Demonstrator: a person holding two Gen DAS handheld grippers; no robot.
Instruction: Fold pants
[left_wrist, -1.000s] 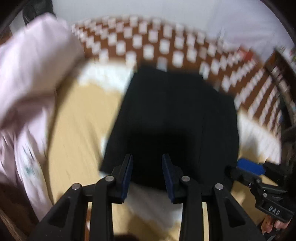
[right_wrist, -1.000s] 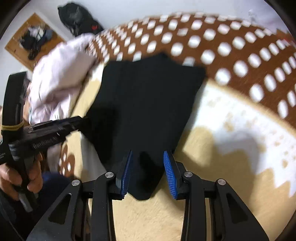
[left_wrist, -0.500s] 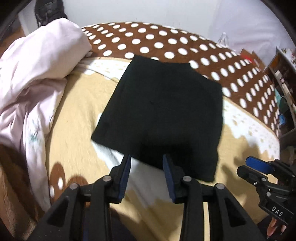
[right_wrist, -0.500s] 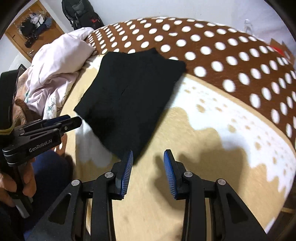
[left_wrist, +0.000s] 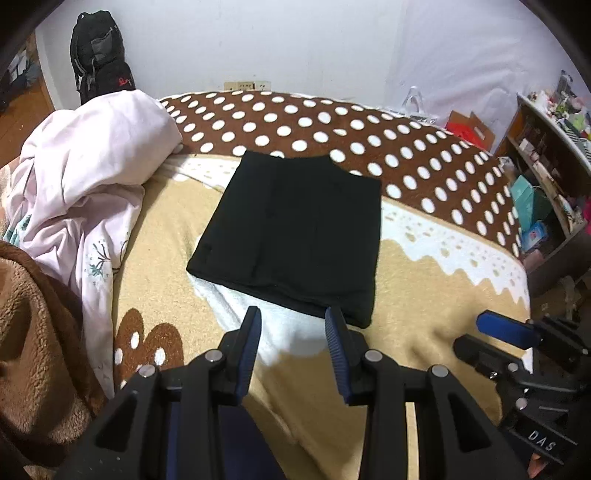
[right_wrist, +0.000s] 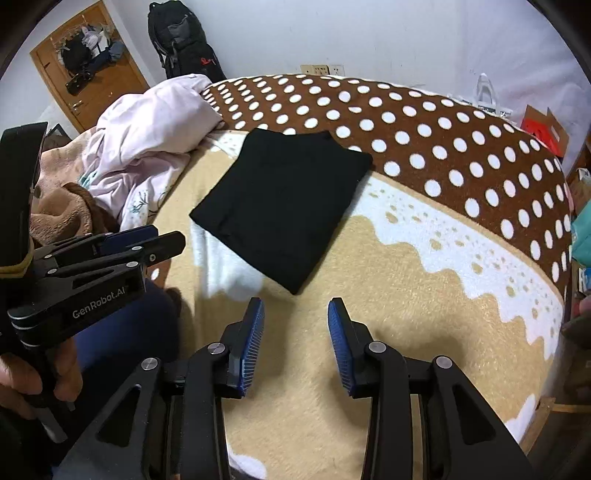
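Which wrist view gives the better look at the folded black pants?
The left wrist view: the pants lie almost square-on ahead of the open left gripper, all four edges visible. In the right wrist view the pants appear whole too, but skewed diagonally and off-centre from the open right gripper.

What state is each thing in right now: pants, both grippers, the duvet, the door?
Pants: folded into a flat rectangle, lying on the blanket, not held.
Left gripper: open, empty.
Right gripper: open, empty.
Duvet: crumpled in a heap.
Door: shut, as far as shows.
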